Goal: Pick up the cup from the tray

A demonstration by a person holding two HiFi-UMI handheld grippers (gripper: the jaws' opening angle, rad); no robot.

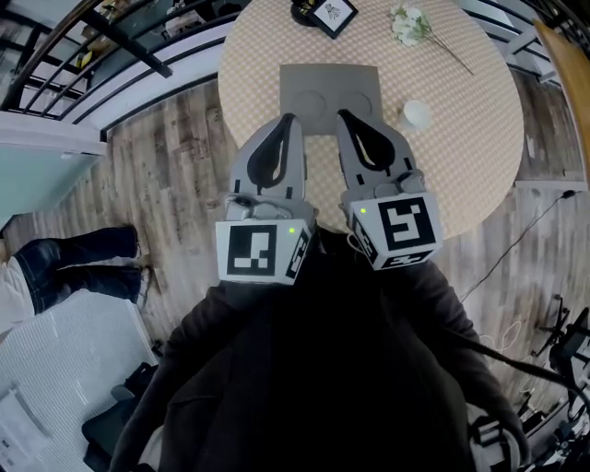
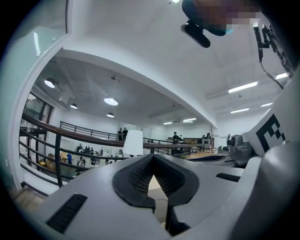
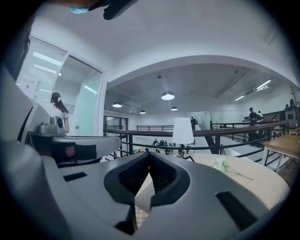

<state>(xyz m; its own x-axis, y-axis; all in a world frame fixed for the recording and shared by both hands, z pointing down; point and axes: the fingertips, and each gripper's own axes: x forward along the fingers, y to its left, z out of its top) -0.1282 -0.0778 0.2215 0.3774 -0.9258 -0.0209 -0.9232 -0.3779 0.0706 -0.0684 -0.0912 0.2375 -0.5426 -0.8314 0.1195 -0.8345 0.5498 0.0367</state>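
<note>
A small white cup [image 1: 417, 113] stands on the checked tablecloth just right of a grey tray [image 1: 329, 81] that has two round hollows. Both grippers hover side by side over the table's near edge and point at the tray. My left gripper [image 1: 289, 119] is shut with nothing in it, its tip at the tray's near left corner. My right gripper [image 1: 342, 114] is also shut and empty, its tip over the tray's near edge, a short way left of the cup. In the two gripper views the jaws meet at the tips, and neither view shows the cup.
The round table [image 1: 479, 157] also carries a white flower sprig [image 1: 410, 25] and a dark framed card [image 1: 328, 14] at its far side. A white lamp [image 3: 183, 131] stands beyond. A railing [image 1: 111, 46] runs at the upper left, and a person's legs [image 1: 83, 263] are at the left.
</note>
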